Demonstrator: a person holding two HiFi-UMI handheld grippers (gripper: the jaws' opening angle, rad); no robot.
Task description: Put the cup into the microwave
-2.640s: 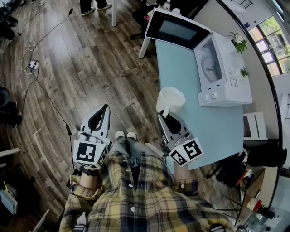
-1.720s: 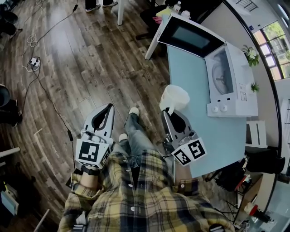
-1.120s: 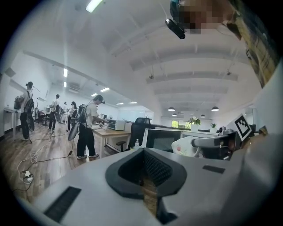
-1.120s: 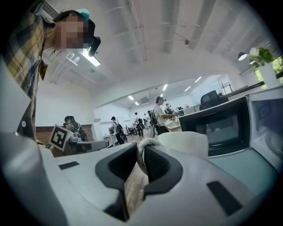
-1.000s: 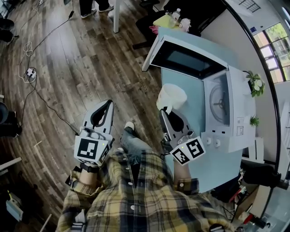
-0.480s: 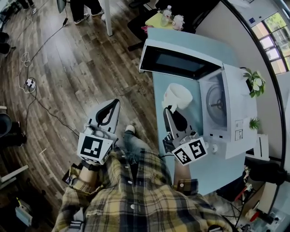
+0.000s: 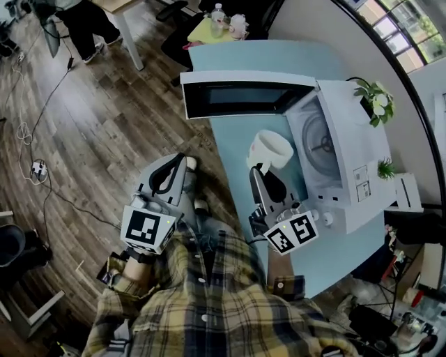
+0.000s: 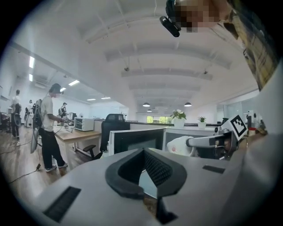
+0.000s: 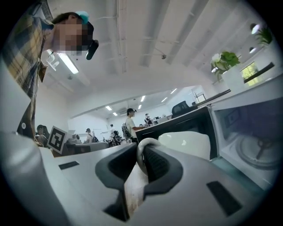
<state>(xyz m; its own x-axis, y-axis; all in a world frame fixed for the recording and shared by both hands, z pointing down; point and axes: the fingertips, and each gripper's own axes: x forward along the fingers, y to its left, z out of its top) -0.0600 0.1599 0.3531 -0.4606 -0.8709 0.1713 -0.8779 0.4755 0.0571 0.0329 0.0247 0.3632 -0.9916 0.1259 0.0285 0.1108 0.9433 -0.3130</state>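
Clamping one cup (image 7: 270, 150), right tongs (image 7: 256, 169) face one open microwave (image 7: 348, 139)

You are standing in an open-plan office. Wood-plank flooring (image 7: 104, 125) is running under you, with cables (image 7: 25, 130) and a power strip (image 7: 38, 169) lying on it. People (image 8: 48, 128) are working at wooden desks (image 8: 75, 134) beyond a black swivel chair (image 8: 112, 128), while round lamps (image 8: 146, 104) and strip lights are glowing on the white beamed ceiling. Beside you a pale blue table (image 7: 237, 146) is carrying a white microwave (image 7: 341, 167) with potted plants (image 7: 373, 97) by it, and daylight is coming through the windows (image 7: 390, 14) behind.
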